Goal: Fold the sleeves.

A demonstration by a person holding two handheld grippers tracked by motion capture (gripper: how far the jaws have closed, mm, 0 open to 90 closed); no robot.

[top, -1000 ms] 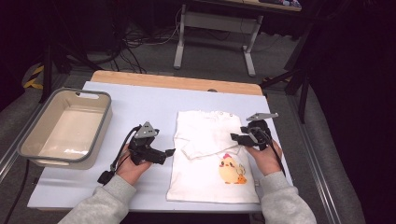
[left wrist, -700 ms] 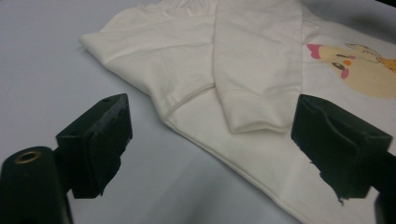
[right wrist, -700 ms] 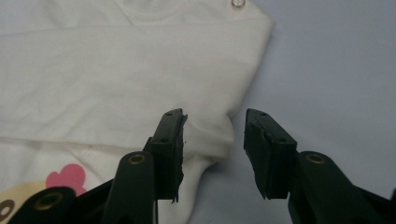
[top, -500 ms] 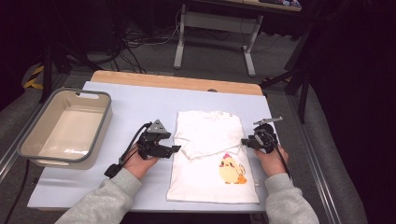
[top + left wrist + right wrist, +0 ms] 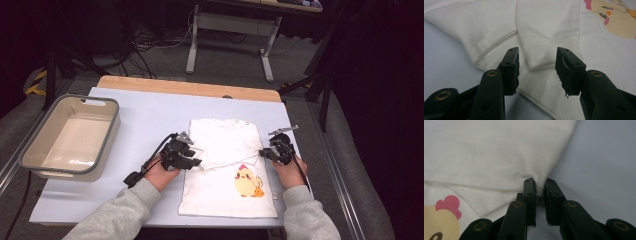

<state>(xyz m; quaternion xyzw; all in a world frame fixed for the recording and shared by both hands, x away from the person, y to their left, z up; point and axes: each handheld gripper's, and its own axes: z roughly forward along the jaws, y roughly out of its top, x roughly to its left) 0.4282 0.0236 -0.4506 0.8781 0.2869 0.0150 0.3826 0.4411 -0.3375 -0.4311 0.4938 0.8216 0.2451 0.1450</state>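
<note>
A white baby shirt with a yellow chick print lies flat on the pale table, its sleeves folded inward. My left gripper is at the shirt's left edge. Its jaws have just been closing and stand apart on either side of the folded sleeve cuff, not pressing it. In the left gripper view the gripper points across the shirt. My right gripper is at the shirt's right edge. Its jaws have just been closing and now pinch a fold of the shirt in the right gripper view.
A grey-rimmed beige bin stands at the table's left side. A wooden strip runs along the far edge. Beyond it are the legs of a desk and cables on the floor.
The left gripper slid right to the shirt's left edge and its jaws narrowed. The right gripper sank onto the shirt's right edge and closed on the cloth.
</note>
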